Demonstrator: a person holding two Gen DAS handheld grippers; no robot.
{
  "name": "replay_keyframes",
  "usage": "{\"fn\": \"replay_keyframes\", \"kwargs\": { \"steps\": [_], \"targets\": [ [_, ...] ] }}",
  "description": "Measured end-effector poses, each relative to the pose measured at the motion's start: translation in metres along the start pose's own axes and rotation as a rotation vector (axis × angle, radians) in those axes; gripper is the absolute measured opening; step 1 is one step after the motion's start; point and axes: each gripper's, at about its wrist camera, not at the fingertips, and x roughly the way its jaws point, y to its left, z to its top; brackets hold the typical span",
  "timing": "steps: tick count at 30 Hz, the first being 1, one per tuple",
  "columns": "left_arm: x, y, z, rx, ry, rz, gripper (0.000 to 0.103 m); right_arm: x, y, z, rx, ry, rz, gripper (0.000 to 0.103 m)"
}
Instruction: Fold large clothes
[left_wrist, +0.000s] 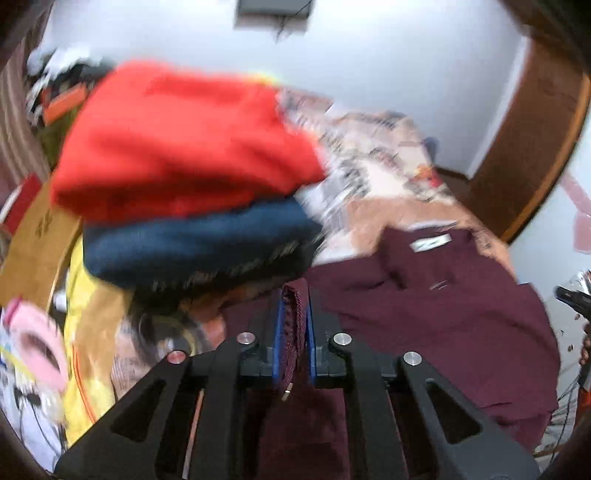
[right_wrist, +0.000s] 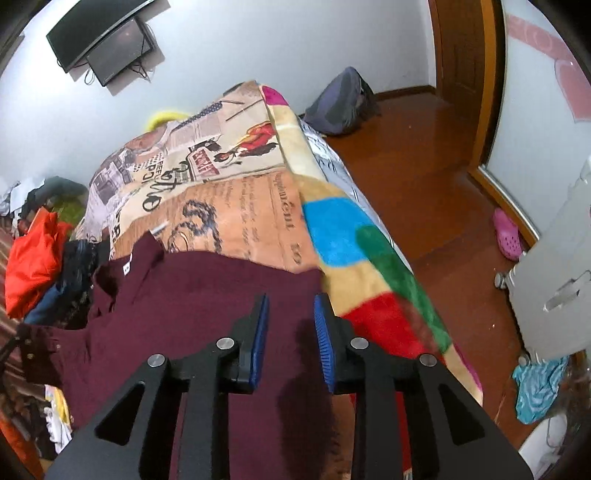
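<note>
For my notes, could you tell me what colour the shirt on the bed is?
Dark maroon shirt, plain; clearest in the right wrist view.

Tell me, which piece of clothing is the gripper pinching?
The dark red shirt. The left gripper pinches its fabric, while the orange garment and blue garment sit stacked, untouched.

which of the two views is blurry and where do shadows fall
Left wrist view: motion blur smears the red folded garment and the printed bedspread, while the left gripper, shut on the maroon button shirt, is sharper. Right wrist view: crisp; the open right gripper casts dark finger shadows on the shirt.
</note>
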Motion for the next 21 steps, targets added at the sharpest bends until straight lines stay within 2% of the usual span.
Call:
{"fn": "replay_keyframes", "kwargs": {
  "steps": [1,2,3,4,8,11,14,16,19,21],
  "targets": [
    [0.012,0.011,-0.005,-0.024,0.031,0.025,0.012,0.001,-0.002,-0.001,-0.005,0.010,0.004,0.030],
    [0.024,0.021,-0.011,-0.050,0.058,0.038,0.015,0.003,-0.002,-0.002,-0.007,0.017,0.013,0.038],
    [0.036,0.035,-0.017,-0.084,0.093,0.053,0.023,0.004,-0.002,-0.003,-0.007,0.020,0.021,0.047],
    [0.045,0.045,-0.023,-0.108,0.119,0.064,0.029,0.005,-0.002,-0.004,-0.006,0.024,0.031,0.048],
    [0.070,0.082,-0.047,-0.206,0.211,0.059,0.036,0.023,0.005,-0.003,0.007,0.080,0.064,0.048],
    [0.078,0.095,-0.064,-0.249,0.264,-0.005,0.043,0.039,0.007,-0.004,0.018,0.122,0.104,0.048],
    [0.080,0.096,-0.077,-0.254,0.275,-0.070,0.054,0.055,0.009,-0.003,0.013,0.148,0.077,0.051],
    [0.084,0.098,-0.084,-0.266,0.270,-0.113,0.066,0.060,0.008,0.000,0.023,0.154,0.068,0.051],
    [0.097,0.099,-0.088,-0.294,0.279,-0.149,0.069,0.060,0.004,0.007,0.073,0.145,0.082,0.050],
    [0.112,0.100,-0.088,-0.306,0.302,-0.162,0.070,0.054,0.005,0.009,0.076,0.119,0.079,0.042]
  ]
}}
